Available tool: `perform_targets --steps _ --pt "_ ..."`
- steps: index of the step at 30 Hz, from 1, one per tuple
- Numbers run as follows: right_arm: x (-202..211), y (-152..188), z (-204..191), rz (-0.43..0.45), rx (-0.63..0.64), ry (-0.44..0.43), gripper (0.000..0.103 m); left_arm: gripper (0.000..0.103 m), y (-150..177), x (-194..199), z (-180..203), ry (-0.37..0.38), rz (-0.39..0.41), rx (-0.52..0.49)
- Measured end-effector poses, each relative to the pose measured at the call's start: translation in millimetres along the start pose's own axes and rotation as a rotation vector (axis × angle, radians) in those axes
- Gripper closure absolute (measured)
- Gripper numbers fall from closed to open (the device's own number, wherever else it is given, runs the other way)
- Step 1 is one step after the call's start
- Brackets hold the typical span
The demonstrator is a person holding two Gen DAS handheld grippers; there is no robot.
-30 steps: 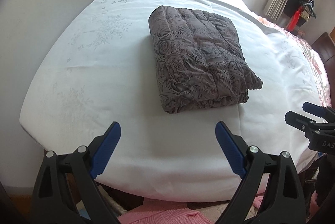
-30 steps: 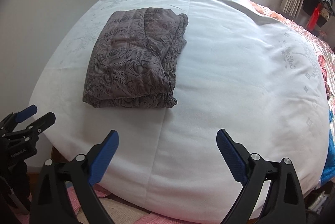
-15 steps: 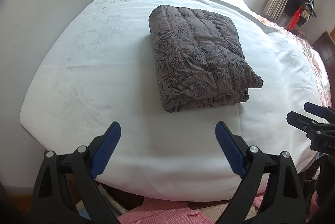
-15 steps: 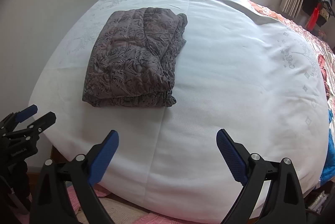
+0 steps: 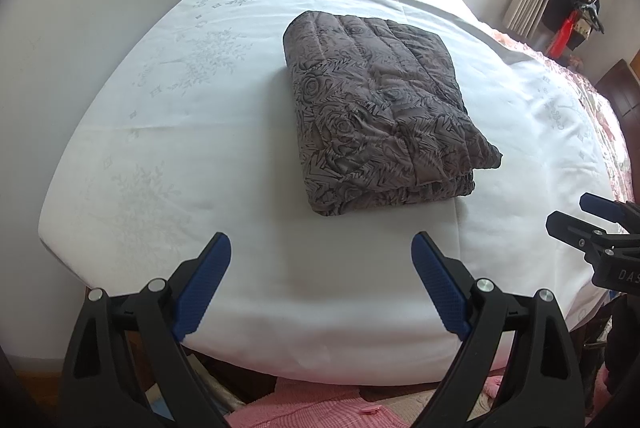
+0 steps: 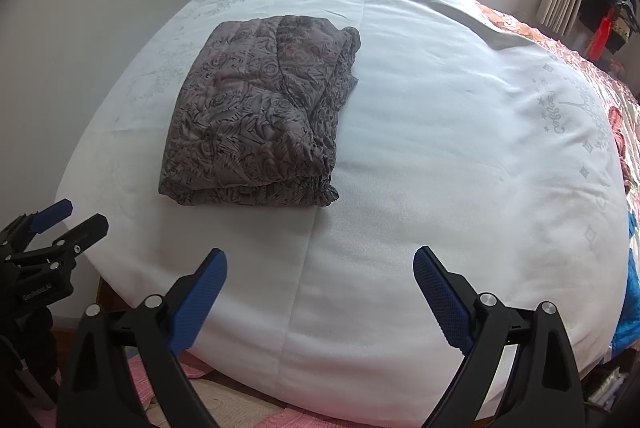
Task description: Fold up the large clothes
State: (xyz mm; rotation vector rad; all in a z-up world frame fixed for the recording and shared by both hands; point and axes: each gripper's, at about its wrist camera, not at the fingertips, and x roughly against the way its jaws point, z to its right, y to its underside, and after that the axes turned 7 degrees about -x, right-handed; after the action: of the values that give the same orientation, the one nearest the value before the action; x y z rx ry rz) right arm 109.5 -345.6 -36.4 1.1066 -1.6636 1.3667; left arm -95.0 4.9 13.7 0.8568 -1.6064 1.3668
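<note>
Quilted garment [image 5: 380, 116], grey-brown with a rose and chevron print, lies on the white bedspread [image 5: 160, 132] as a compact, thick rectangle, several layers stacked and visible along its near edge. In the left wrist view it sits at the centre of the frame, slightly right; in the right wrist view [image 6: 260, 116] it is at centre left. One corner at its right side sticks out a little past the stack, and the right edge looks bunched instead of flush.

Left tool [image 5: 320, 284] hangs over the near edge of the bed at the bottom of the frame, its blue-padded fingers spread wide with nothing between them, well apart from the garment. Right tool [image 6: 320, 296] is the same: spread, empty, low in its frame, clear of the cloth.

Judging by this, the folding looks essentially done. What may be left is only tidying the protruding corner and ragged side. Whether more clothes wait to be folded cannot be told; some pink checked fabric [image 5: 320, 408] shows below the bed edge.
</note>
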Motion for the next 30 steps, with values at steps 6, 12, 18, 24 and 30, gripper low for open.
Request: perform_targets --steps 6,12,18,24,30 --pt "-0.1 -1.1 -1.3 0.001 0.005 -0.003 0.009 0.012 -0.5 0.2 0.2 0.0 -0.001 0.0" --pt "-0.4 -0.9 -3.1 0.002 0.008 -0.005 0.009 0.012 -0.5 -0.6 0.9 0.0 -0.003 -0.005" --pt "-0.8 -0.2 -4.0 0.003 0.007 -0.004 0.009 0.012 -2.0 -2.9 -0.5 0.005 -0.012 -0.011" --pt "-1.4 -0.8 -3.5 0.003 0.006 -0.005 0.008 0.012 -2.4 -3.7 -0.5 0.007 -0.014 -0.013" --pt "-2.4 -0.4 -2.6 -0.001 0.003 -0.005 0.008 0.012 -2.8 -4.2 -0.3 0.008 -0.013 -0.011"
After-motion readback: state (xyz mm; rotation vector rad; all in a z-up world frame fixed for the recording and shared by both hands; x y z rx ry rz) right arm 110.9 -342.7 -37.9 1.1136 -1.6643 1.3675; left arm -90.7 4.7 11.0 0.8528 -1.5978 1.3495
